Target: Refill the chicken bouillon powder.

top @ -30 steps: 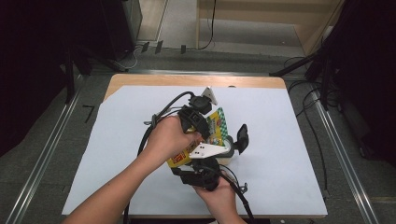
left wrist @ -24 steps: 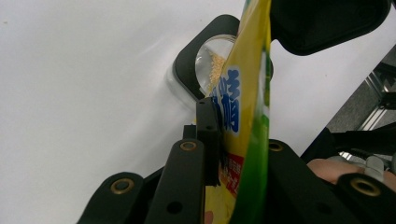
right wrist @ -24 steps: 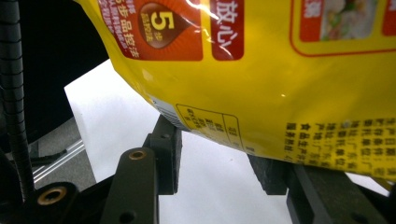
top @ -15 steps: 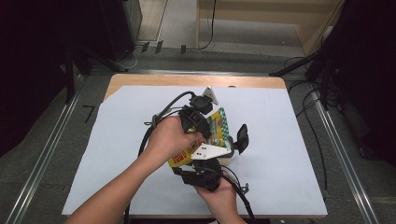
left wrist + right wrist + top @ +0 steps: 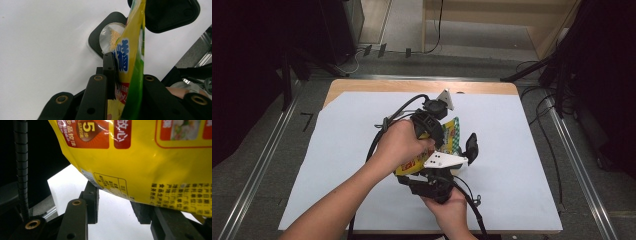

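A yellow and green food packet is held up over the white sheet between both hands. My left gripper is shut on the packet, seen edge-on; its jaws have just eased slightly but still pinch it. Below it sits a small black container of pale grains, its lid flipped open. My right gripper has its jaws apart, having just closed a little. The packet's bulging bottom covers their tips, and bare white sheet shows in the gap. In the high view the left gripper is above the right gripper.
A white sheet covers the wooden table. The black container's lid stands just right of the packet. Black cables trail from both grippers. Metal rails and dark equipment flank the table.
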Tool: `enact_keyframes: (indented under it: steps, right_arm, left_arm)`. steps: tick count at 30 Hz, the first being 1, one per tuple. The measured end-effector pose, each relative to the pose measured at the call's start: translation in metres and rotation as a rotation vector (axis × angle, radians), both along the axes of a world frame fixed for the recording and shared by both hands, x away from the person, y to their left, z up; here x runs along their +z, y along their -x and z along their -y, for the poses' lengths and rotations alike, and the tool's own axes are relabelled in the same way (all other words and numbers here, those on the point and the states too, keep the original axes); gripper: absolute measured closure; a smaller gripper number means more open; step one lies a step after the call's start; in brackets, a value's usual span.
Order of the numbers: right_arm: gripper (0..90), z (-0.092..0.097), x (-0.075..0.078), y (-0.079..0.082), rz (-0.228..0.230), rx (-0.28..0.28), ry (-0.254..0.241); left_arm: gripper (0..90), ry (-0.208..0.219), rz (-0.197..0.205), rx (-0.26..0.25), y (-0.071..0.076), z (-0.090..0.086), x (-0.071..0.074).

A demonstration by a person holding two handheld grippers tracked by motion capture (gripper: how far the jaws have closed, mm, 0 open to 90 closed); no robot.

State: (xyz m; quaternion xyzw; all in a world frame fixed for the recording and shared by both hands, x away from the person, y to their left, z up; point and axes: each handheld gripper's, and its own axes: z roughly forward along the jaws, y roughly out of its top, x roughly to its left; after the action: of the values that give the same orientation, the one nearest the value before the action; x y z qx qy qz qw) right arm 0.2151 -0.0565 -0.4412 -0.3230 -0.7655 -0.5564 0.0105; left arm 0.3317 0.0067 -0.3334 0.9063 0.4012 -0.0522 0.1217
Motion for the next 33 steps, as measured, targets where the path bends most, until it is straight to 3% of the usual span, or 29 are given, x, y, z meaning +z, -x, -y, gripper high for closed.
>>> enact_keyframes:
  steps: [5, 10, 16, 19, 33]
  right_arm:
    - [62.8, 0.002, 0.0, -0.001, -0.011, -0.002, -0.02]
    - [62.6, 0.004, 0.001, 0.0, 0.012, -0.009, -0.005]
    - [61.0, 0.002, 0.002, 0.004, 0.064, -0.031, 0.033]
    - [61.0, -0.002, 0.004, 0.008, 0.128, -0.047, 0.094]
    - [63.7, 0.0, 0.005, 0.007, 0.103, -0.03, 0.058]
  left_arm:
    - [83.8, -0.041, -0.021, -0.005, -0.004, 0.008, -0.002]
    - [85.9, -0.072, -0.033, -0.01, -0.005, 0.014, -0.003]
    - [86.9, -0.086, -0.03, -0.007, -0.005, 0.017, -0.003]
    - [86.9, -0.095, -0.029, -0.008, -0.004, 0.019, -0.003]
    - [85.7, -0.098, -0.032, -0.013, -0.004, 0.018, -0.001]
